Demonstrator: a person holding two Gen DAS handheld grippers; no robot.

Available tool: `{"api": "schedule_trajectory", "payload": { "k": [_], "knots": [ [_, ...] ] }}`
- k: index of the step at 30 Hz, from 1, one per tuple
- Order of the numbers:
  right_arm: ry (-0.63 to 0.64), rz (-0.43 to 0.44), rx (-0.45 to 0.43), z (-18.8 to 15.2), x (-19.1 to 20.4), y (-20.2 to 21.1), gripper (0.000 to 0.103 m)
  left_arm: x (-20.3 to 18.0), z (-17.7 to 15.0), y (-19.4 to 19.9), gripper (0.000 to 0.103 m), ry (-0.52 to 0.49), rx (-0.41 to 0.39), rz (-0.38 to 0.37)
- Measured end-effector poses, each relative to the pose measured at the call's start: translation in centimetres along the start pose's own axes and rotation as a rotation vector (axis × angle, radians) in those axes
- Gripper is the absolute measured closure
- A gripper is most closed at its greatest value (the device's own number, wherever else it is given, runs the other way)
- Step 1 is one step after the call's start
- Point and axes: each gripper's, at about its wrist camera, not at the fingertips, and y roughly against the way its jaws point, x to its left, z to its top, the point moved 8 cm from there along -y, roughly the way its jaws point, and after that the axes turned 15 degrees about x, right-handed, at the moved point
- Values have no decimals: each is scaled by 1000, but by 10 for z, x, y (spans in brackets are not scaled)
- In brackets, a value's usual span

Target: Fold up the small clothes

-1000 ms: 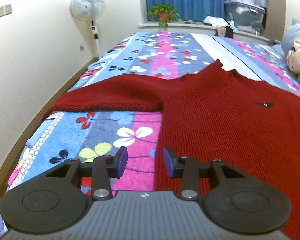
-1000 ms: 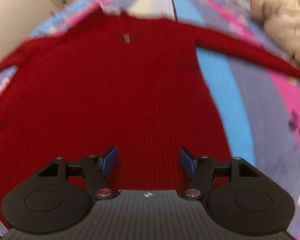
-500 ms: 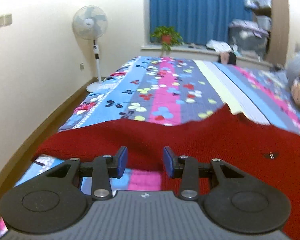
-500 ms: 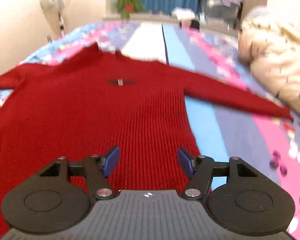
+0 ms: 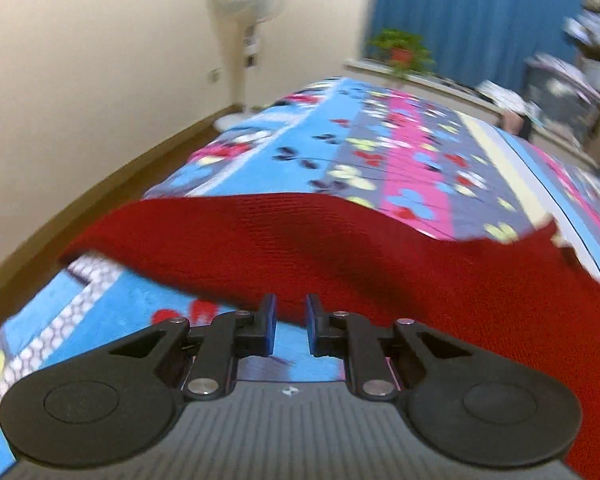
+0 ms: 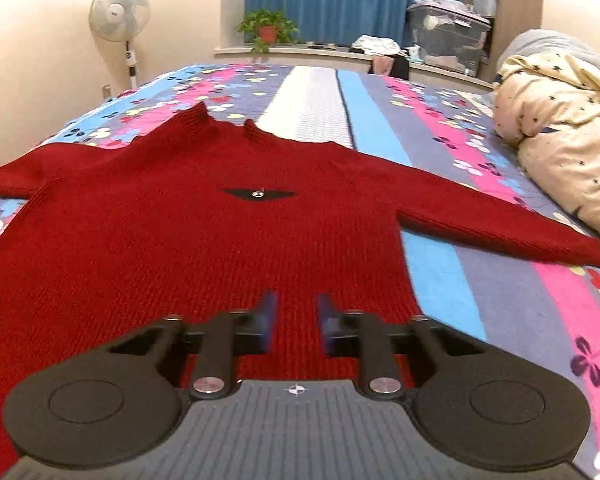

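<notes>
A red knitted sweater [image 6: 204,232] lies flat, face up, on the flowered bedspread [image 6: 512,308], collar away from me, both sleeves spread out. In the right wrist view my right gripper [image 6: 296,320] is low over the sweater's lower body, its jaws partly closed with a narrow gap and nothing between them. In the left wrist view my left gripper [image 5: 287,322] is at the near edge of the sweater's left sleeve [image 5: 260,240], jaws a narrow gap apart, empty. The sleeve cuff [image 5: 80,252] lies near the bed's left edge.
A rolled cream quilt [image 6: 560,140] lies on the bed's right side. A standing fan [image 6: 120,20] is by the left wall. A potted plant [image 6: 266,30], storage boxes [image 6: 448,36] and blue curtains are beyond the bed. The floor [image 5: 60,220] runs along the bed's left edge.
Both grippers' jaws have narrowed, the right from wide open. The left gripper moved forward and down to the sleeve. The right gripper dropped lower over the sweater body.
</notes>
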Motion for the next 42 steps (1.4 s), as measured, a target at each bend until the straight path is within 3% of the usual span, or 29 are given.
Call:
{"api": "schedule_trajectory", "payload": {
  "k": [6,10,12,15,18,19,20,23,25,28,30,31,32,33,34,35,38,42],
  "knots": [
    [24,16,130,-8,10,-31,85,83,14,-29,76,331,30,-21],
    [79,-16,154,-13,14,-36,84,129,17,-50,76,528,39,-111],
    [79,-15,155,-14,15,-37,84,143,18,-58,70,603,31,-169],
    [82,-16,156,-14,18,-37,84,150,21,-66,65,634,14,-198],
    [86,-23,153,-16,19,-37,84,147,29,-68,65,600,-3,-167],
    [86,-26,152,-17,18,-37,84,145,32,-69,68,583,-10,-152],
    [86,-28,151,-17,19,-36,84,143,36,-67,89,557,-19,-121],
    [85,-29,151,-16,18,-36,84,115,53,-41,92,437,-117,7],
    [85,-29,150,-16,17,-36,84,65,69,-7,92,250,-229,81],
    [86,-34,144,-16,18,-37,84,-39,67,39,93,-42,-346,62],
    [87,-38,138,-17,18,-36,84,-124,40,63,91,-275,-394,-18],
    [87,-39,135,-18,18,-36,84,-160,21,69,90,-374,-380,-70],
    [87,-37,132,-18,18,-35,84,-193,-1,70,77,-463,-337,-131],
    [84,-33,131,-19,18,-34,84,-223,-24,70,58,-544,-266,-211],
    [77,-25,130,-18,17,-34,84,-248,-50,69,53,-615,-190,-294],
    [66,-16,131,-18,15,-33,83,-260,-67,71,53,-657,-156,-326],
    [-1,29,136,-15,7,-32,82,-264,-91,81,53,-710,-129,-284],
    [-97,115,100,3,-6,-29,73,-220,-101,99,53,-684,-25,-172]
  ]
}}
